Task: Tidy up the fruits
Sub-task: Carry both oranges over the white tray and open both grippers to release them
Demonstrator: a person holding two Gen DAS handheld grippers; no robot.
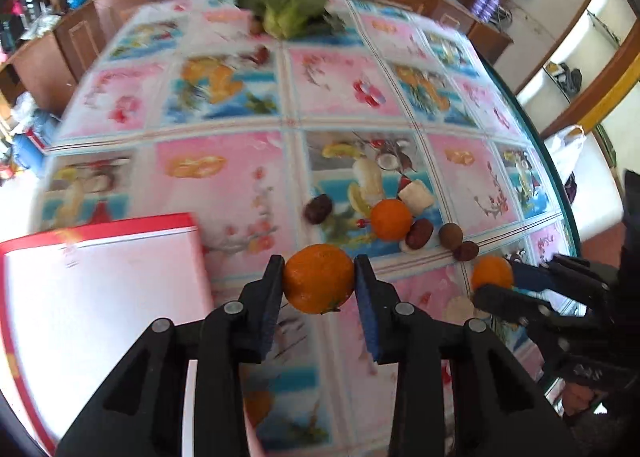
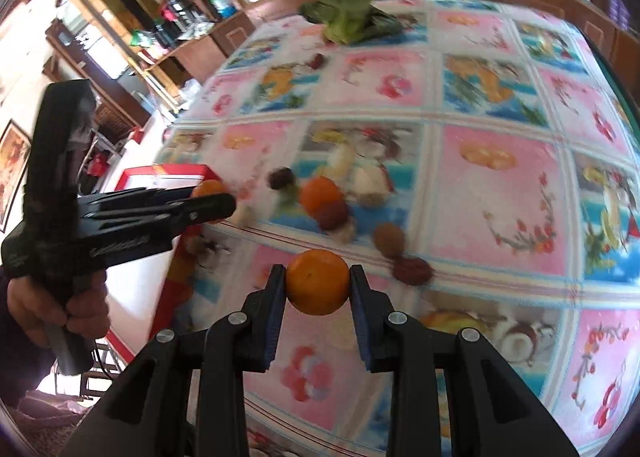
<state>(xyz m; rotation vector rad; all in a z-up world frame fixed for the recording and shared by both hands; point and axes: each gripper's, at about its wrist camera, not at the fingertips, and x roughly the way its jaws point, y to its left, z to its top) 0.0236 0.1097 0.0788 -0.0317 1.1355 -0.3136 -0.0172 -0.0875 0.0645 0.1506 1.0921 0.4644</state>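
Observation:
My left gripper (image 1: pixel 319 279) is shut on an orange (image 1: pixel 319 278), held above the table just right of a red-rimmed white box (image 1: pixel 100 297). My right gripper (image 2: pixel 318 282) is shut on a second orange (image 2: pixel 318 282); it also shows in the left wrist view (image 1: pixel 491 273) at the right. A third orange (image 1: pixel 391 219) lies on the table among dark red dates (image 1: pixel 318 208), brown round fruits (image 1: pixel 451 235) and a white piece (image 1: pixel 416 197). In the right wrist view the left gripper (image 2: pixel 212 201) comes in from the left, near the loose orange (image 2: pixel 321 193).
A round table (image 1: pixel 240 177) wears a glossy fruit-print cloth. Leafy greens (image 1: pixel 292 9) lie at its far edge, with another date (image 1: pixel 262 55) near them. Wooden cabinets and shelves ring the room. The table's green rim (image 1: pixel 560 177) curves along the right.

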